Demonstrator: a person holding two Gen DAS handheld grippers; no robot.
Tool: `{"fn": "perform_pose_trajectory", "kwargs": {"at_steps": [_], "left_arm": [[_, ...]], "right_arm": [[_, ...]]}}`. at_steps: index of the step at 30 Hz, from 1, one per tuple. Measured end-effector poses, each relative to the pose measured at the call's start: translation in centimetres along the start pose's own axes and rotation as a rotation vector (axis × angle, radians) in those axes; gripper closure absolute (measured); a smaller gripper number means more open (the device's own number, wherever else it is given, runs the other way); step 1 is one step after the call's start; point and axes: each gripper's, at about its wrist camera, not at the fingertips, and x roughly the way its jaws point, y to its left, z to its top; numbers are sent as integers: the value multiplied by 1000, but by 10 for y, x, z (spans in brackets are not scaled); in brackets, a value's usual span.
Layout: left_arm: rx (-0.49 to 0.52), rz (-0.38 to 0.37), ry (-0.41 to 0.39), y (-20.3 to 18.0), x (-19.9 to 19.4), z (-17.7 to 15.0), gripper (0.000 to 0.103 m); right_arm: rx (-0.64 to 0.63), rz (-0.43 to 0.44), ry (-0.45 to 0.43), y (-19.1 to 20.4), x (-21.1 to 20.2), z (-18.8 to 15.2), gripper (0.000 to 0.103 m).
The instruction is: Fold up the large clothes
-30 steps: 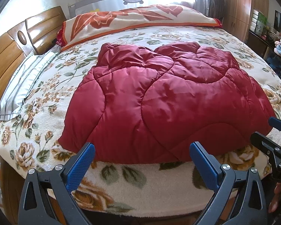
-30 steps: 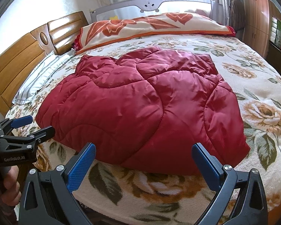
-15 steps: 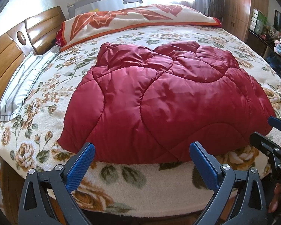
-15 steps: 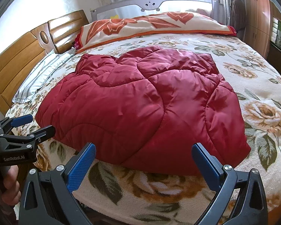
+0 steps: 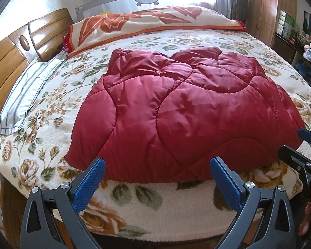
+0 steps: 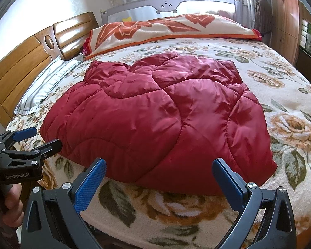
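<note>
Quilting in curved seams covered the one garment I had ahead of me, a dark red padded jacket [image 5: 182, 116] of glossy fabric, puffy and creased, lying flat on the floral bedspread [image 5: 147, 205]. From the left gripper [image 5: 157, 178] it lay straight in front, its near hem just beyond the blue fingertips, not touching them. Its long axis ran away from me toward the far side of the bed, the broad hem nearest and the narrower, rumpled end farthest; I could not tell collar from sleeves in that bunched part. Through the right wrist camera the jacket [image 6: 161, 116] sat ahead and slightly to the left of the right gripper [image 6: 158, 178], again just past the fingertips.

I counted two grippers, both with jaws spread wide and holding nothing. Each showed in the other's view, at the edge beside the bed. Beyond the jacket lay one folded orange-flowered blanket [image 5: 147, 25], and far to the left one striped grey pillow [image 5: 27, 91] against the wooden headboard [image 5: 8, 60].
</note>
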Motion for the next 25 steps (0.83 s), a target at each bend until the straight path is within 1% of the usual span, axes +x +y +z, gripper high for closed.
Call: {"fn": "perform_pose_trajectory", "kwargs": {"at_steps": [14, 25], "left_arm": [[4, -2, -3, 0, 0, 1, 1], [17, -28, -5, -1, 0, 4, 1]], "right_arm": [[-1, 2, -1, -1, -1, 1, 0], [-9, 18, 7, -2, -1, 7, 0]]}}
